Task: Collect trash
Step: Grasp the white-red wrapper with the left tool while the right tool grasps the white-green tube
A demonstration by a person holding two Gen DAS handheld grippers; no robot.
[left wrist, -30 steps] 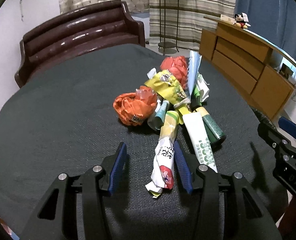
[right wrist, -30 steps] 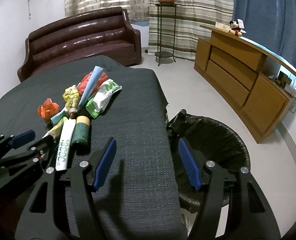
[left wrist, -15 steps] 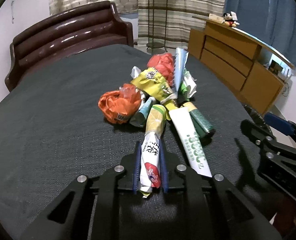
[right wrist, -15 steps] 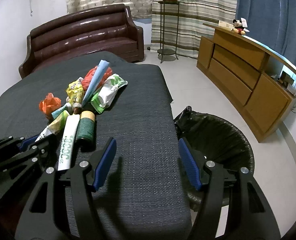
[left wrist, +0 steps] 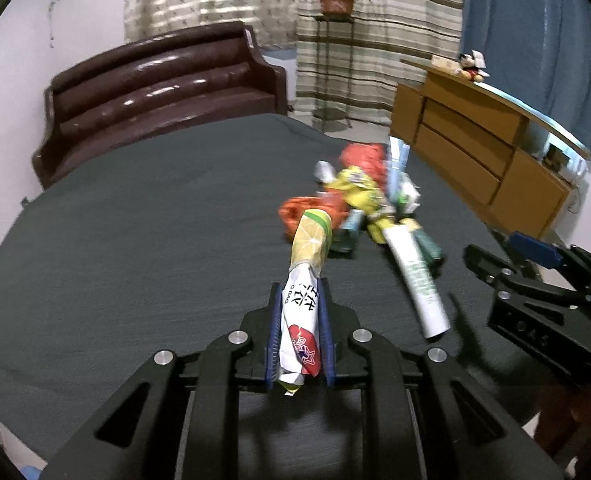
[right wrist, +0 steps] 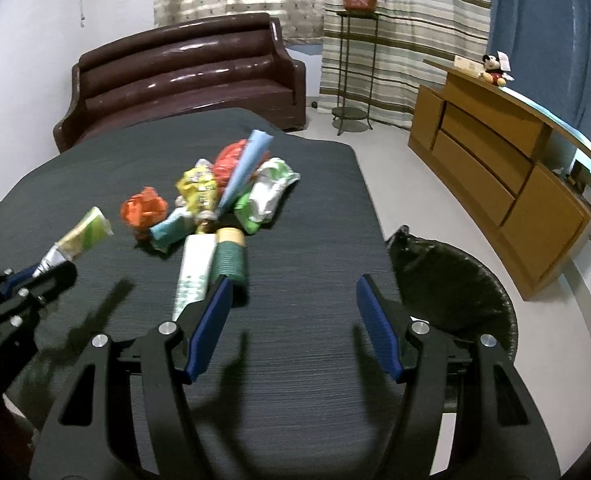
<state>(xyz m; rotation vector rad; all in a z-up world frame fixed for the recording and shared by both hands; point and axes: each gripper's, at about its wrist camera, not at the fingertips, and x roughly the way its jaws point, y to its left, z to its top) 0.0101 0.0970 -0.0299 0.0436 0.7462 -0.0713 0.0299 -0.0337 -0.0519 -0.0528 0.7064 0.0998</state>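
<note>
Trash pile (left wrist: 359,204) motion-blurred.

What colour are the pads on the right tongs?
Blue pads on black arms, clearest in the right wrist view.

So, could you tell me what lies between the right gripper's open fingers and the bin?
Only bare dark tablecloth, then the table's edge, separates the right gripper from the black-lined bin, seen in the right wrist view.

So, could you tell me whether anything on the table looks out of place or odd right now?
Only the trash: a heap of crumpled wrappers lies on the dark tablecloth rather than in the lined bin beside the table. The left gripper holds one rolled wrapper. Nothing looks spilled or broken.
</note>
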